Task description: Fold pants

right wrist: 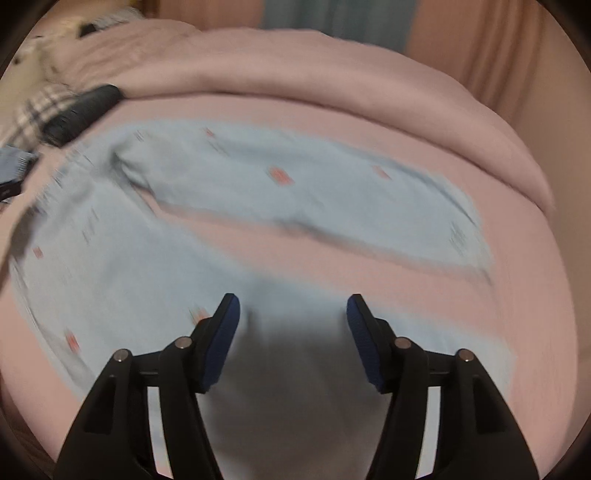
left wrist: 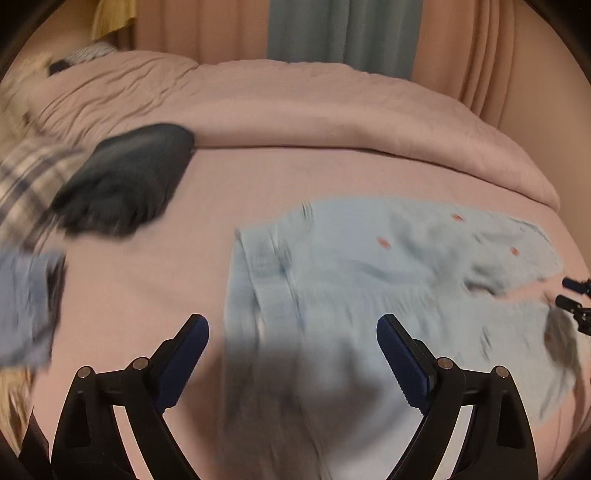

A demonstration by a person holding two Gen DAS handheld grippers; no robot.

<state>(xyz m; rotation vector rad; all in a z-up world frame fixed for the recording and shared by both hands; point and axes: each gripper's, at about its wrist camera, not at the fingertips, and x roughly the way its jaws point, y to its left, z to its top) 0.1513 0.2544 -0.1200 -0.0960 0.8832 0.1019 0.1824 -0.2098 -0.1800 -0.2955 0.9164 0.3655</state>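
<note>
Our left gripper (left wrist: pixel 292 334) hangs with its blue-padded jaws spread wide, nothing pinched between them, above the waistband end of the pale blue cotton pants with small red marks (left wrist: pixel 388 266). Our right gripper (right wrist: pixel 293 314) stands moderately spread and likewise holds nothing, with the cloth of the nearer leg lying under and between its jaws; we cannot tell through the blur whether the pads brush it.

The pants lie flat on the pink bedsheet (left wrist: pixel 155 288), long axis running across the bed: waistband toward the left gripper, the two legs stretching away toward the right gripper and splayed apart in a narrow V with sheet showing between them. In the left wrist view the right gripper's dark tips peek in beside the leg cuffs. So each hand sits nearest its own end of the garment. We judge that the coming fold, laying one leg onto the other, turns on that lengthwise lie.

Further out, a dark folded garment (left wrist: pixel 125 181) and a plaid cloth (left wrist: pixel 29 177) rest near the waistband side. A rumpled pink duvet (left wrist: pixel 332 110) is banked behind, before peach and grey-blue curtains (left wrist: pixel 343 33).
</note>
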